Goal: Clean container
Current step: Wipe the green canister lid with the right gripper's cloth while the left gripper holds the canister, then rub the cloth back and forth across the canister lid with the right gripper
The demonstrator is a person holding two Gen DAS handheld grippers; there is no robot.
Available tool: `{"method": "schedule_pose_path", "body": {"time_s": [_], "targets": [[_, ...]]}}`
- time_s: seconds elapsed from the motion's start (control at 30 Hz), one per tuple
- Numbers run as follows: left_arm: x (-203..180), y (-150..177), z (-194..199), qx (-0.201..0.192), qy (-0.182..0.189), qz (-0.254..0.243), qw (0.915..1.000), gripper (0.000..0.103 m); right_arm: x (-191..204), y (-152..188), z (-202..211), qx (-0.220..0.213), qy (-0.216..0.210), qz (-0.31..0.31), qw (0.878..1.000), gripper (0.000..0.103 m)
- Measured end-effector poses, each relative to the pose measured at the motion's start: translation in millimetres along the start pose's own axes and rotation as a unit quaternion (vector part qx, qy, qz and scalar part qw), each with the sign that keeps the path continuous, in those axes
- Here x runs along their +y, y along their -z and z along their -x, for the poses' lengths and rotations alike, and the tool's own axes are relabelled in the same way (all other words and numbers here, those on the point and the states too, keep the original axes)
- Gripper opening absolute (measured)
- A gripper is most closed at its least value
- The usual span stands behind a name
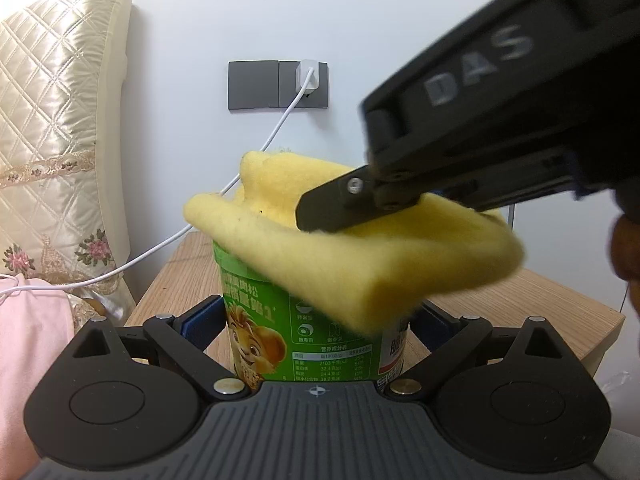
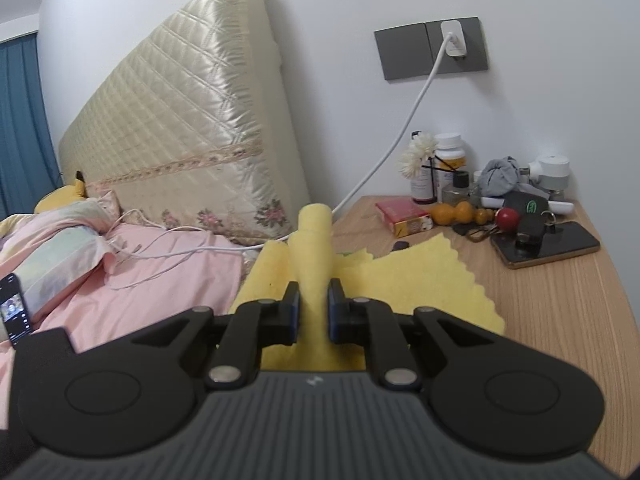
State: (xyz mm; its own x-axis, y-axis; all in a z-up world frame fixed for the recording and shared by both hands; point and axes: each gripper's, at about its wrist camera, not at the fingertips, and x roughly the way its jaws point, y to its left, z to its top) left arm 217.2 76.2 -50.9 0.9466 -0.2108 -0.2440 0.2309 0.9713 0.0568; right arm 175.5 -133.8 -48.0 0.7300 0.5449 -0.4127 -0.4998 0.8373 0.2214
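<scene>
L claw (image 1: 316, 320) is clamped round the lower body of the green container (image 1: 256, 312), one finger each side, prob to keep the tub upright & steady while it gets wiped; the tub stands over the near edge of the wooden bench (image 1: 520, 300), tho whether its base touches the wood is hidden. Folded yellow cloth (image 1: 360, 252) sits across the tub's mouth, covering the rim, w/ one end poking up behind. R claw (image 2: 314, 308) is closed tight on a bunched ridge of that cloth, coming in from the upper right in the left wrist view, so the fold can be pushed & turned over the opening. Can't tell how clean the inside is; it's covered

Room, L to R: blue curtain (image 2: 20, 120), bed w/ pink bedding (image 2: 160, 264), quilted cream headboard cushion (image 2: 180, 120) leaning on the white wall, grey socket plate (image 2: 432, 48) w/ white charger cable (image 2: 400, 136) trailing to the bed. Far side of the bench is cluttered: bottles, a red box (image 2: 404, 216), keys, a phone (image 2: 548, 244)
</scene>
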Motion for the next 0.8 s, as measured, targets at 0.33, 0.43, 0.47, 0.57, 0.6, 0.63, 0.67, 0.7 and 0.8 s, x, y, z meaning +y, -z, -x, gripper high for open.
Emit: {"method": "schedule_pose_path", "body": {"time_s": [0.33, 0.43, 0.47, 0.57, 0.6, 0.63, 0.67, 0.7, 0.8], "targets": [[-13, 3, -18, 0.001, -0.001, 0.000, 1.0000, 0.099, -16, -4, 13, -0.003, 0.023, -0.007, 1.000, 0.014], [-12, 3, -20, 0.001, -0.001, 0.000, 1.0000, 0.099, -21, -6, 7, -0.006, 0.030, -0.006, 1.000, 0.014], [-13, 4, -20, 0.001, 0.000, -0.001, 1.0000, 0.099, -20, -7, 4, -0.006, 0.029, -0.004, 1.000, 0.014], [-22, 7, -21, -0.002, 0.000, -0.001, 1.0000, 0.099, -16, -9, -4, -0.004, 0.027, 0.002, 1.000, 0.015], [-30, 7, -21, -0.003, 0.000, -0.001, 1.0000, 0.099, -15, -8, -2, -0.004, 0.027, 0.002, 1.000, 0.015], [-35, 6, -21, -0.003, -0.001, -0.002, 1.0000, 0.099, -14, -8, 0, -0.004, 0.027, 0.002, 1.000, 0.015], [-35, 8, -24, -0.003, 0.000, -0.002, 1.0000, 0.099, -13, -7, 1, -0.004, 0.026, 0.003, 1.000, 0.015], [-45, 19, -23, -0.003, 0.000, -0.002, 1.0000, 0.099, -12, -6, 3, -0.004, 0.026, 0.003, 1.000, 0.015], [-64, 34, -9, -0.002, 0.000, -0.002, 1.0000, 0.099, -10, -4, 8, -0.003, 0.025, 0.003, 1.000, 0.015]]}}
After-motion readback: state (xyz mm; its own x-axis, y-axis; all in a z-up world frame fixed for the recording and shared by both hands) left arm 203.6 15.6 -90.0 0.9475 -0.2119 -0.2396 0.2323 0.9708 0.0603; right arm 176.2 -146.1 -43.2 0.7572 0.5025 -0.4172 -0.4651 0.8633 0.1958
